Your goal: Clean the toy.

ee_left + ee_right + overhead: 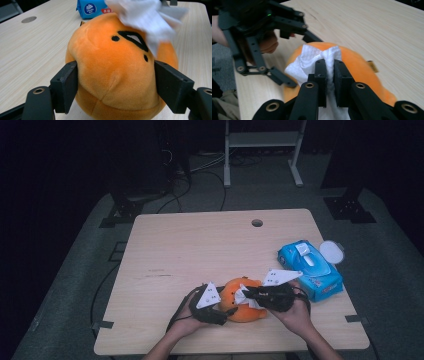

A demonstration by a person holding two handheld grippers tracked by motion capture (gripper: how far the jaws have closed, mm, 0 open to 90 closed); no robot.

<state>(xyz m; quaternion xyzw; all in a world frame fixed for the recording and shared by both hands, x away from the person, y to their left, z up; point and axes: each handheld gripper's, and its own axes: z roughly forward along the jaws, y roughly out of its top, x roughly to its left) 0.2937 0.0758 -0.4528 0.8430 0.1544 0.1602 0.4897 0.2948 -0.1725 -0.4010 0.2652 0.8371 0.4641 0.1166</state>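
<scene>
An orange plush toy [246, 312] with a black stitched face sits on the wooden table [200, 250] near its front edge. My left gripper [226, 310] comes in from the left. In the left gripper view its two pads press into the sides of the orange plush toy [112, 67], so it is shut on it. My right gripper [248, 295] reaches in from the right and is shut on a crumpled white wipe [309, 62]. The wipe [147, 17] rests on top of the plush toy [362, 70].
A blue pack of wet wipes [310, 267] lies at the table's right edge with its white lid [331, 251] flipped open. A round cable hole [257, 223] sits near the far edge. Beyond the table are cables and a white rack on the floor.
</scene>
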